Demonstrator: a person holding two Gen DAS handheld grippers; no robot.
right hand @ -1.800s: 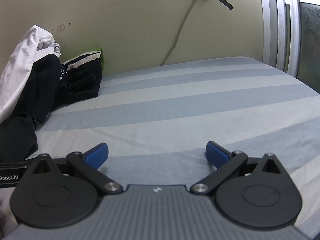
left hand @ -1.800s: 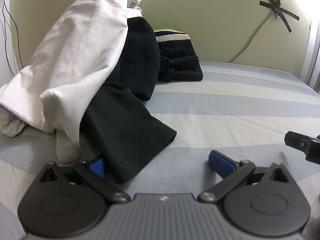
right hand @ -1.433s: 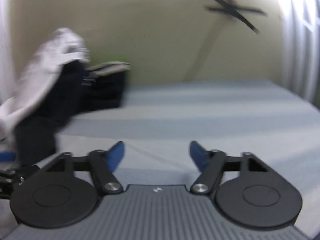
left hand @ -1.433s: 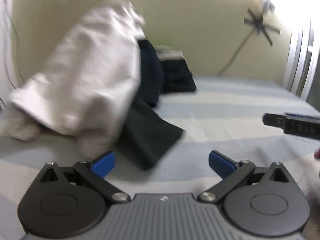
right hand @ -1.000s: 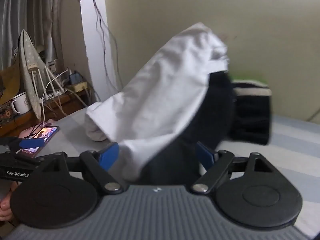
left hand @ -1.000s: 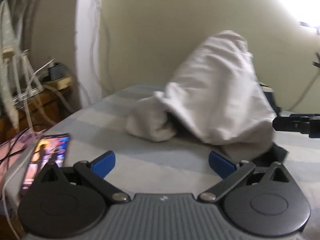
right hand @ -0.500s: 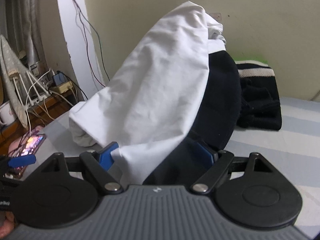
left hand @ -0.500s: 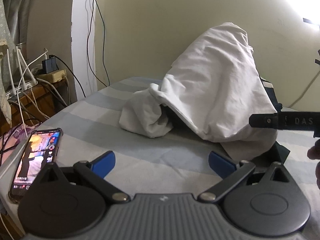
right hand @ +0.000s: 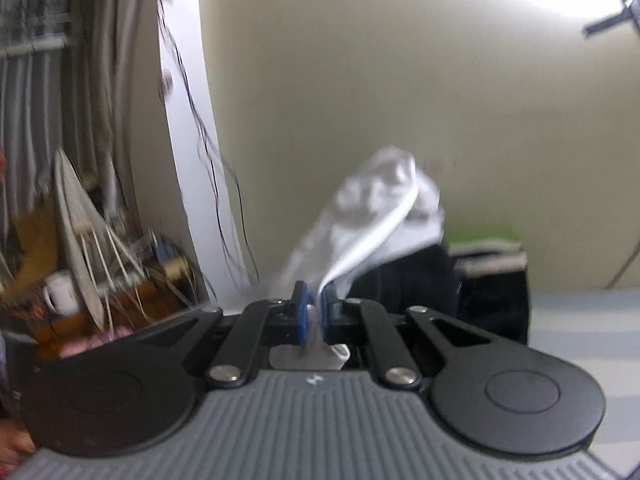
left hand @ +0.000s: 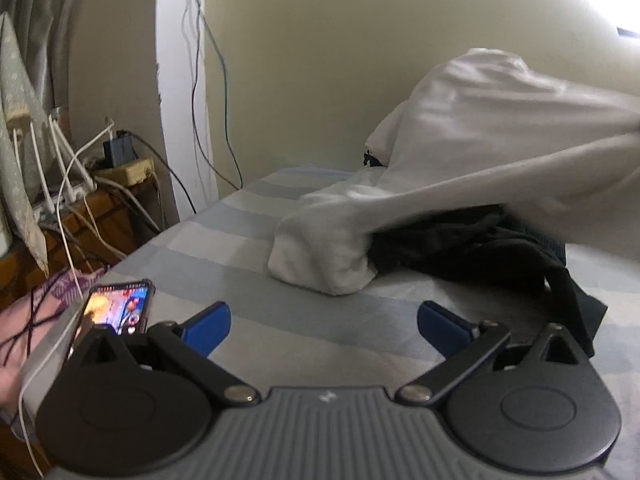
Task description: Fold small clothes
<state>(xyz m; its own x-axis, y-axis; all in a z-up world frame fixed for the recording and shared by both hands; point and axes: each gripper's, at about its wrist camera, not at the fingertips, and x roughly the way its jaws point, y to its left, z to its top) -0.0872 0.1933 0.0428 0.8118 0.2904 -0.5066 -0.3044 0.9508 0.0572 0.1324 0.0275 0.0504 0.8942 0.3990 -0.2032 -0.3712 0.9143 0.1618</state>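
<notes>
Since before: right claw [right hand: 314, 316] was spread wide beside the white cloth [right hand: 372, 216]; now its jaws are closing with a bit of that cloth between them, and the cloth is pulled out long instead of sitting in a tall heap.

Left view, cloth: white cloth [left hand: 472, 152] stretches from a bunched end on the bed [left hand: 248, 280] up and away to the right edge of the picture, over the dark clothes [left hand: 472, 248].

Left view, left claw: left claw [left hand: 324, 320] is spread wide and holds nothing; the bunched end lies just ahead of it, a little to the right.

Left view, other: a lit phone [left hand: 116, 308] lies at the bed's left edge.

Right view, right claw: blue pads pinch a thin fold of the white cloth.

Right view, cloth line: the cloth runs up and away from the claw to the heap by the wall.

Nearer claw: I think the left one is nearer the loose bunched end, so it looks best placed to take that end.
</notes>
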